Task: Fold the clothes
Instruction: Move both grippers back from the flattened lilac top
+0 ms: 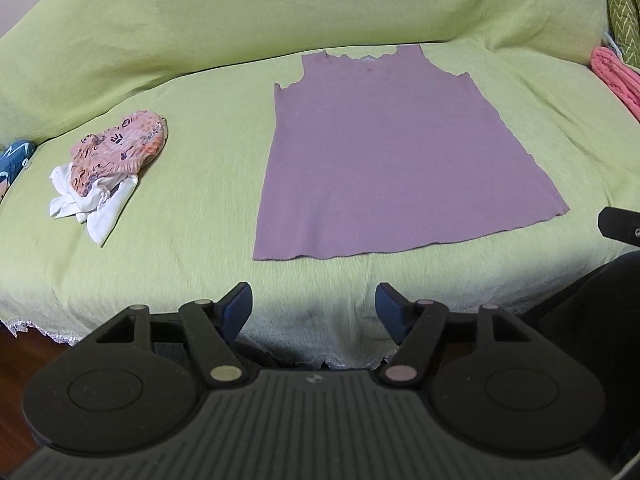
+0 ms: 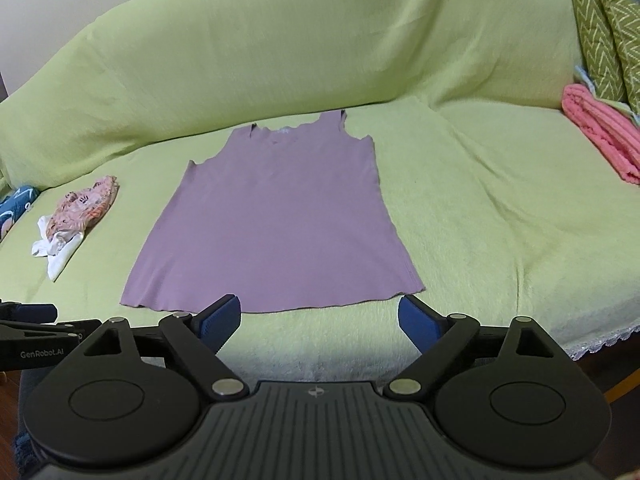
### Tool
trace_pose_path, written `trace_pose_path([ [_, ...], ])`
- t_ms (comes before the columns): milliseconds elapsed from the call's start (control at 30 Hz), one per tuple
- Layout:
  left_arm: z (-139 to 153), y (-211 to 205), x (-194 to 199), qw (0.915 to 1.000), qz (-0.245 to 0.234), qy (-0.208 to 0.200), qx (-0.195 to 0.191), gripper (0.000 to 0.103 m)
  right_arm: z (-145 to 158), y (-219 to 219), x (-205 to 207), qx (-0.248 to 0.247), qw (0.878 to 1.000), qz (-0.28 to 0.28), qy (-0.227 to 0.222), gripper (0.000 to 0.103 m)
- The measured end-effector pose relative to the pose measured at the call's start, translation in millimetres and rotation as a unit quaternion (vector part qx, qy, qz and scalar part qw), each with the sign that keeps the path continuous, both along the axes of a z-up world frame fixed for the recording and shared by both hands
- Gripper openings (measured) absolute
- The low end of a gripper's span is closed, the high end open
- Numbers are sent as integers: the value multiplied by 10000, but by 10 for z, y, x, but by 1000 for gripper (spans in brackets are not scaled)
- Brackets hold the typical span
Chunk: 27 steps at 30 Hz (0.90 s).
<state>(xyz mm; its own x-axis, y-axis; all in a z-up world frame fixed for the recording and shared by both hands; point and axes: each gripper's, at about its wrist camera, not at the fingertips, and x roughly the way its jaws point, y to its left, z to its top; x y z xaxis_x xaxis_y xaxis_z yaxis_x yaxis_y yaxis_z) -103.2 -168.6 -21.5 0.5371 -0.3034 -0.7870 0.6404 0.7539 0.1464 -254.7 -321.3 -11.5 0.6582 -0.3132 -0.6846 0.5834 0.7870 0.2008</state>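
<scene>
A mauve sleeveless top [image 1: 380, 168] lies spread flat on the green-covered sofa seat, straps toward the backrest, hem toward me. It also shows in the right wrist view [image 2: 276, 224]. My left gripper [image 1: 314, 312] is open and empty, held in front of the sofa's front edge, short of the hem. My right gripper [image 2: 320, 320] is open and empty, just short of the hem's right half. The right gripper's tip shows at the right edge of the left wrist view [image 1: 620, 226], and the left gripper shows at the left edge of the right wrist view [image 2: 32, 328].
A small pile of pink patterned and white clothes [image 1: 112, 160] lies left of the top; it also shows in the right view [image 2: 76, 212]. A folded coral towel [image 2: 600, 132] and green chevron cushions [image 2: 608, 40] sit at the right end. A blue item [image 1: 14, 158] lies far left.
</scene>
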Motion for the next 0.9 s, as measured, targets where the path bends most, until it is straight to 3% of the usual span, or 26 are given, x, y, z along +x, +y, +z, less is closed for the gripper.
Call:
trace_pose_path([
  [567, 3, 43, -1, 9998, -92, 47, -174, 70, -37, 12, -63, 19, 10000, -43, 54, 91],
  [900, -154, -238, 600, 9986, -386, 195, -295, 70, -362, -407, 339, 283, 9986, 77, 443, 91],
])
